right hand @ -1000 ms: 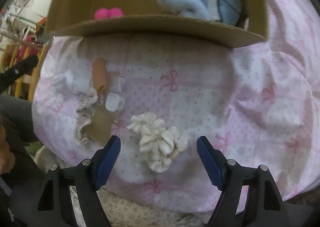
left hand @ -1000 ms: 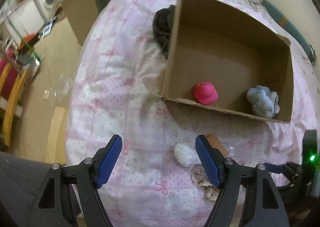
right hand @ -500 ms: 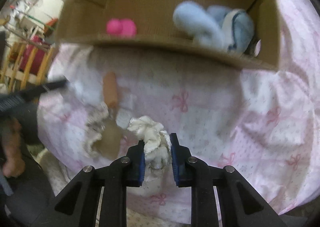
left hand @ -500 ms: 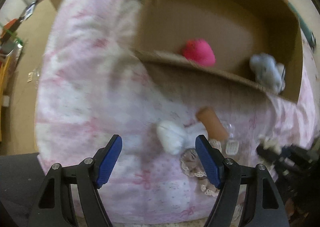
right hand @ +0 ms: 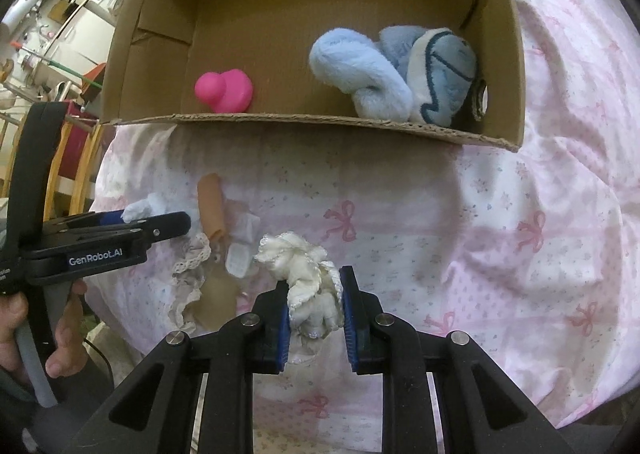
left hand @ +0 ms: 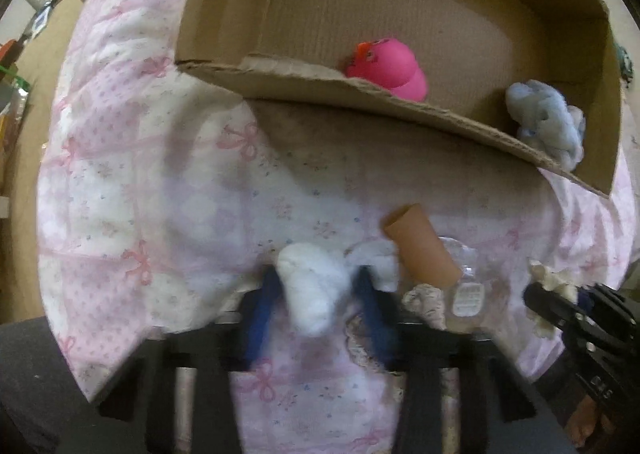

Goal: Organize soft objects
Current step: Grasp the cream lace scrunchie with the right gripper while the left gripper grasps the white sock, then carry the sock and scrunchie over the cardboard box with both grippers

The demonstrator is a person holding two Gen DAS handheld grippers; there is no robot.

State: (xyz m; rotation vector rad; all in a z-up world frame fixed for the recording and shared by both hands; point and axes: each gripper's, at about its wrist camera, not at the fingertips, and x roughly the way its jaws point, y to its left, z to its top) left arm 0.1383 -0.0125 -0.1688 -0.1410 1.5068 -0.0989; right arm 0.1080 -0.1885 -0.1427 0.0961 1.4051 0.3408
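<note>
A cardboard box (left hand: pixel 304 90) (right hand: pixel 500 54) lies on a pink patterned bedspread and holds a pink rubber duck (left hand: pixel 390 68) (right hand: pixel 225 90) and a light blue plush toy (left hand: pixel 548 122) (right hand: pixel 394 74). My left gripper (left hand: pixel 318 304) has its blurred blue pads closed around a white soft bundle (left hand: pixel 312 290); it also shows in the right wrist view (right hand: pixel 144 208). My right gripper (right hand: pixel 314 302) is shut on a cream ruffled scrunchie (right hand: pixel 304 274), seen at the right edge of the left wrist view (left hand: pixel 550 282).
A tan tube-shaped piece (left hand: pixel 420 250) (right hand: pixel 211 206), lace-trimmed beige fabric (right hand: pixel 192 274) and a small clear packet (right hand: pixel 240 250) lie on the bedspread (right hand: pixel 520 234) between the grippers. The bed's edge drops off to the left, with room clutter beyond.
My left gripper has moved forward and closed on the white bundle. My right gripper, closed on the scrunchie half a second ago, has lifted it slightly towards the box.
</note>
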